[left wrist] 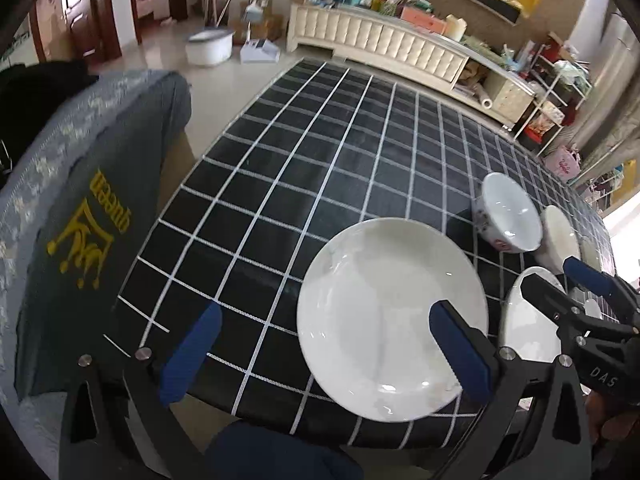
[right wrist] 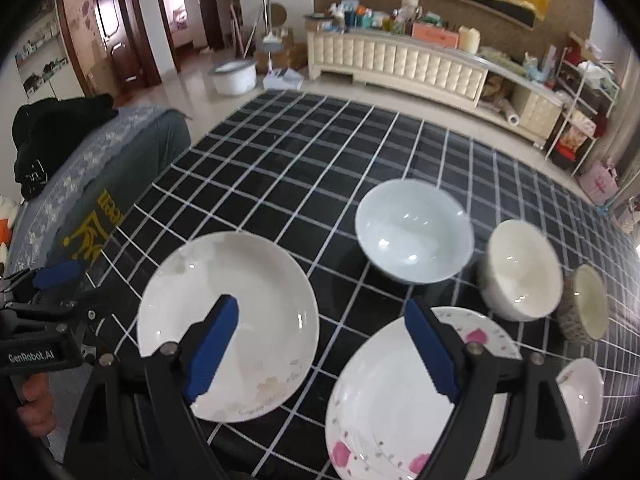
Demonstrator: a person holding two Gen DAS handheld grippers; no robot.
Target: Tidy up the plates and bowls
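Two grippers, left gripper (left wrist: pixel 316 354) and right gripper (right wrist: pixel 324 348), hang with jaws open and empty; below my right jaws, the floral plate (right wrist: pixel 384 408) overhangs the table (right wrist: pixel 280 168) and could tip.

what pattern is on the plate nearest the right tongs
White with pink flowers and thin grey sprigs on the flowered plate; right wrist view shows it best.

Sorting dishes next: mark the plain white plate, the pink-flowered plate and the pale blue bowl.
plain white plate (right wrist: pixel 240 320), right wrist view, bare centre.
pink-flowered plate (right wrist: pixel 384 396), right wrist view, white well.
pale blue bowl (right wrist: pixel 412 236), right wrist view, inside bottom.
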